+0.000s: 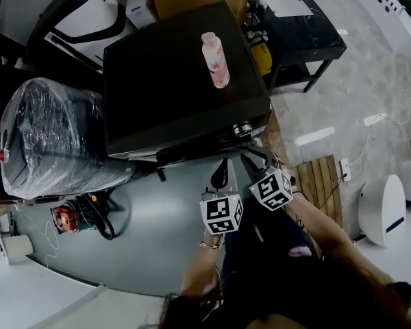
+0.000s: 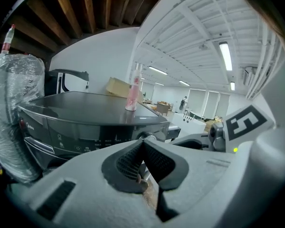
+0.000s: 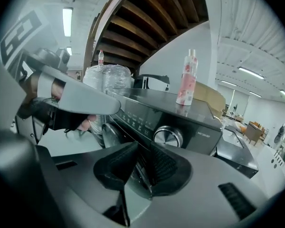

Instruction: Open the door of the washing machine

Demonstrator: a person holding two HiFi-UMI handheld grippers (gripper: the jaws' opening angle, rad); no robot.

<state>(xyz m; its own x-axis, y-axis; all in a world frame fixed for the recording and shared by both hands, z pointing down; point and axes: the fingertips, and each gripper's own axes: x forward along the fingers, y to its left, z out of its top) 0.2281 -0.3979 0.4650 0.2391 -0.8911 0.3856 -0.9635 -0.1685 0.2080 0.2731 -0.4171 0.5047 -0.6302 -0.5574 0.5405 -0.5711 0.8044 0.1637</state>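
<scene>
Just one washing machine [image 1: 171,81], one bottle [image 1: 215,60], left gripper [image 1: 220,173], right gripper [image 1: 252,158].

Left claw [image 2: 142,142]: light grey moulded plastic shell, with black ribbed rubber pads [image 2: 128,163]
Left cube [image 1: 222,213]: white, with black square markers on its faces
Right claw [image 3: 143,151]: matching grey plastic shell, with black ribbed pads
Right cube [image 1: 272,188]: white, with black square markers
Clothing [image 1: 288,286]: dark garment
</scene>
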